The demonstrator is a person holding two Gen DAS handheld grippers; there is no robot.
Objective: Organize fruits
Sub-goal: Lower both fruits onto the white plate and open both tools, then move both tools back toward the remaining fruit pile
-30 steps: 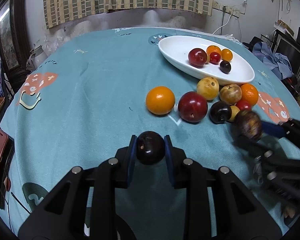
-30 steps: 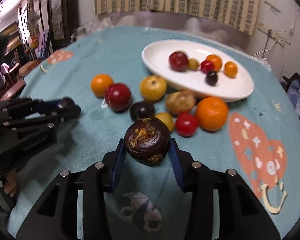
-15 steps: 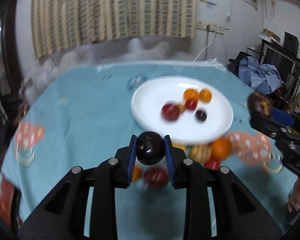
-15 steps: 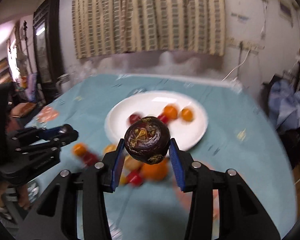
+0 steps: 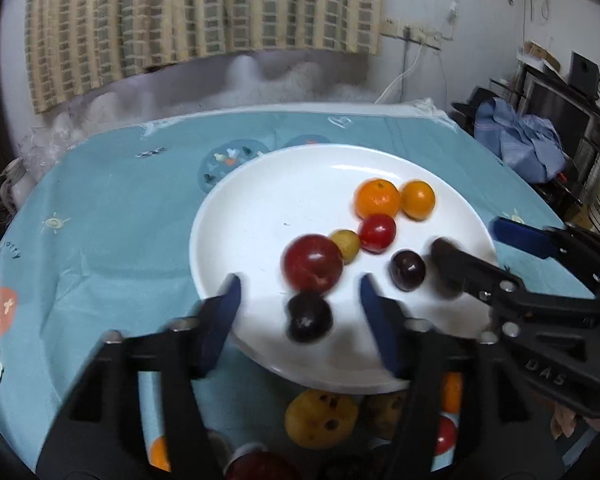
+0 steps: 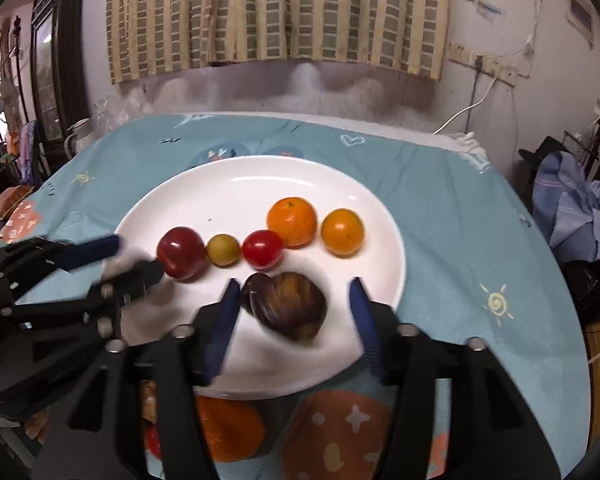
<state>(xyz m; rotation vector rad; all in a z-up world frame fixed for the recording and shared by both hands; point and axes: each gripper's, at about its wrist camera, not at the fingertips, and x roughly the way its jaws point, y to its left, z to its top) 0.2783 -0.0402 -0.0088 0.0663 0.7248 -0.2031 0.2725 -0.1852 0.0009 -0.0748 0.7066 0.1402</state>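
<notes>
A white plate (image 5: 204,216) (image 6: 392,240) on the blue tablecloth holds a red plum (image 5: 312,264), two oranges, a red tomato and smaller fruit. My left gripper (image 5: 300,296) hangs over the plate's near side with its jaws opening. A dark plum (image 5: 309,317) lies blurred between them, touching neither pad. My right gripper (image 6: 294,292) is also opening over the plate. The dark mangosteen (image 6: 288,306) sits loose between its pads, close to the left one. Each gripper shows in the other's view: the right gripper (image 5: 476,240) and the left gripper (image 6: 134,258).
Below the plate's near rim more fruit lies on the cloth: a yellow pear (image 5: 320,420), an orange (image 6: 228,428) and red ones, partly hidden by the grippers. A blue heap of clothes (image 5: 516,144) and furniture stand beyond the table's right edge.
Both grippers have gone from above the loose fruit to over the plate. Their jaws have spread, letting go of the dark plum and the mangosteen.
</notes>
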